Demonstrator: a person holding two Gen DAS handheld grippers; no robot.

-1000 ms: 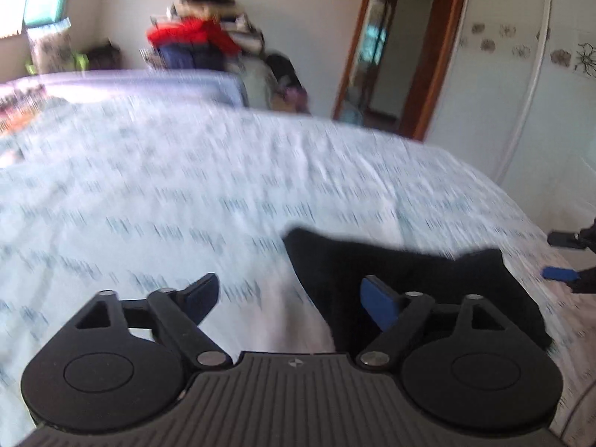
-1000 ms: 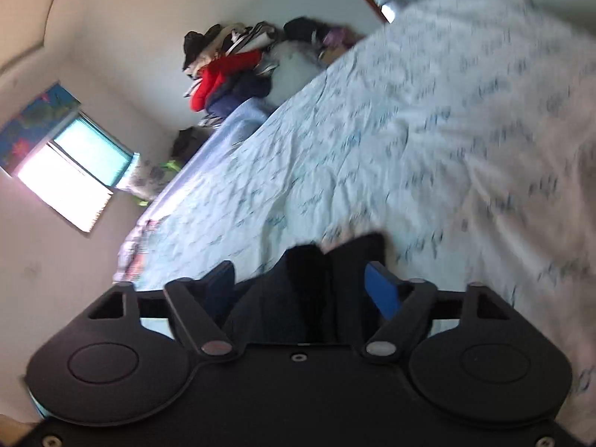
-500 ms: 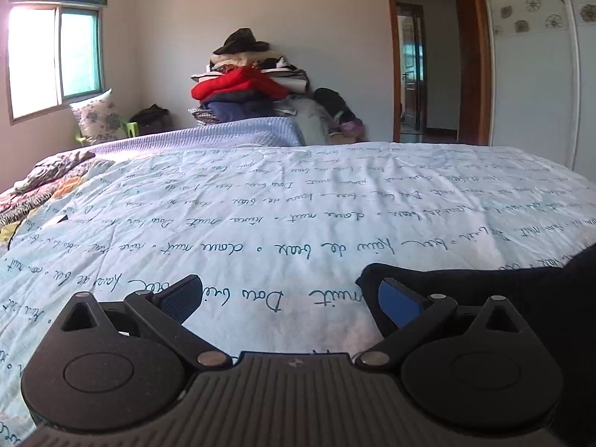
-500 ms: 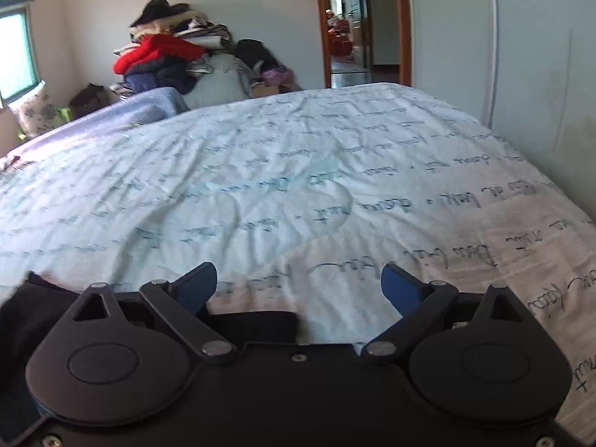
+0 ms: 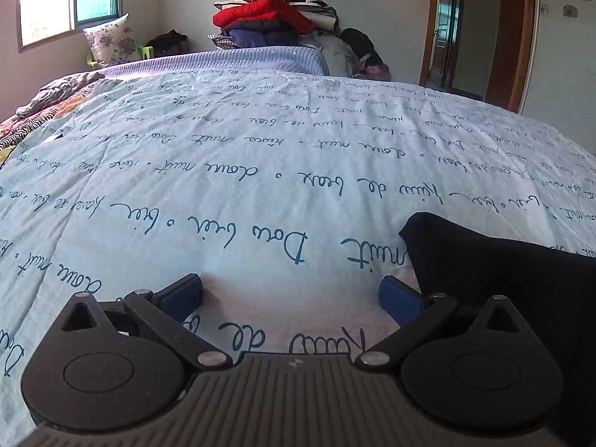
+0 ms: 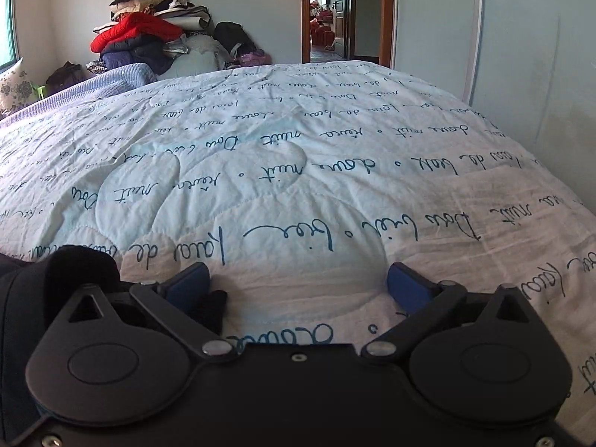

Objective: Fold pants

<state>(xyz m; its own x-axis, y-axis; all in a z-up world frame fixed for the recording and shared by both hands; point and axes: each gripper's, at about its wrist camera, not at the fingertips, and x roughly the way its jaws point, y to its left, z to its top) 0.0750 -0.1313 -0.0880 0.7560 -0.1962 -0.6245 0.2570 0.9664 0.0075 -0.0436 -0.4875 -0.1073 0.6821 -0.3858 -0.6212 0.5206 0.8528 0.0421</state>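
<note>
While the black pants [image 5: 503, 272] lie bunched on the bed [image 5: 260, 171] near its front edge, the left gripper [image 5: 292, 292] is spread empty, and the right gripper [image 6: 298, 283], jaws opening with nothing gripped, flanks them, likely ready to grasp.

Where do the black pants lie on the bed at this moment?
The black pants lie on the script-printed quilt, low right in the left wrist view and low left in the right wrist view, between the two devices.

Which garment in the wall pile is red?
The puffy jacket midway up the pile. It lies on a navy garment, under pale and dark folded clothes; nothing else there is red.
</note>
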